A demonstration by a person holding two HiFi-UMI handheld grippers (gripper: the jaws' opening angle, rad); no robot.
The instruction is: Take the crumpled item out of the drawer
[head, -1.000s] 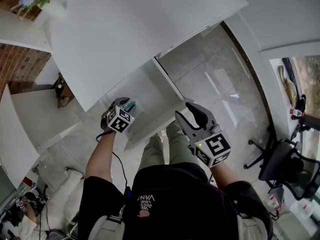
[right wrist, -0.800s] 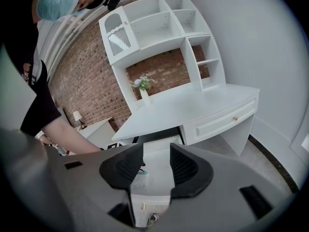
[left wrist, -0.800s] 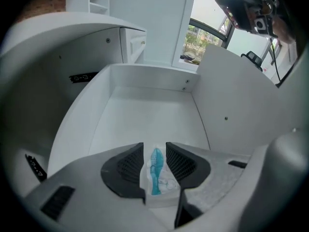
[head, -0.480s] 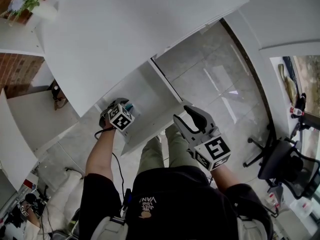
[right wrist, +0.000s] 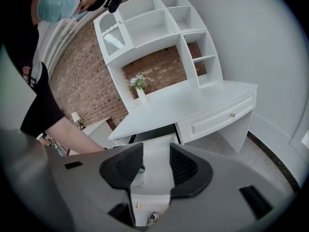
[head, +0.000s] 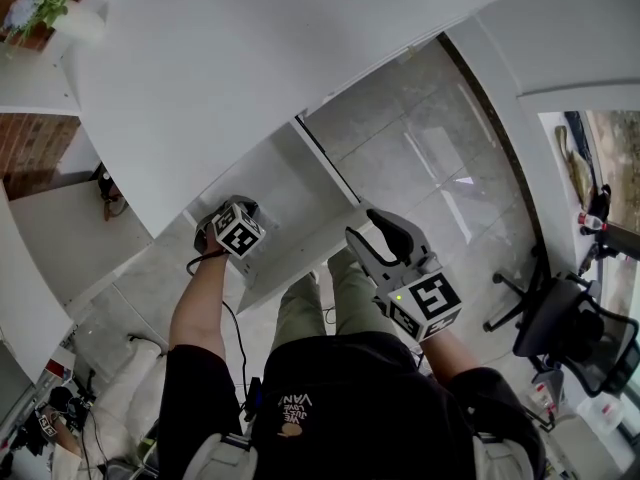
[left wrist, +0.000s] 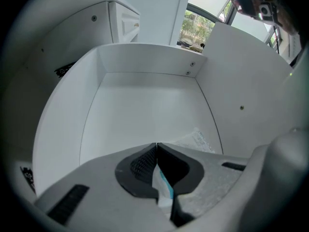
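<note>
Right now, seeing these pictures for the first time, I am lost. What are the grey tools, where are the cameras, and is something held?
A person holds a two-jaw tool in each hand. One camera sits on the head, looking down; one rides on each tool. The left hand-held gripper is inside the open white drawer, its jaws closing on the crumpled item between them. The right hand-held gripper is open and empty, facing the white desk.

One drawer [left wrist: 145,110] (white, open), one crumpled item [left wrist: 199,138].
</note>
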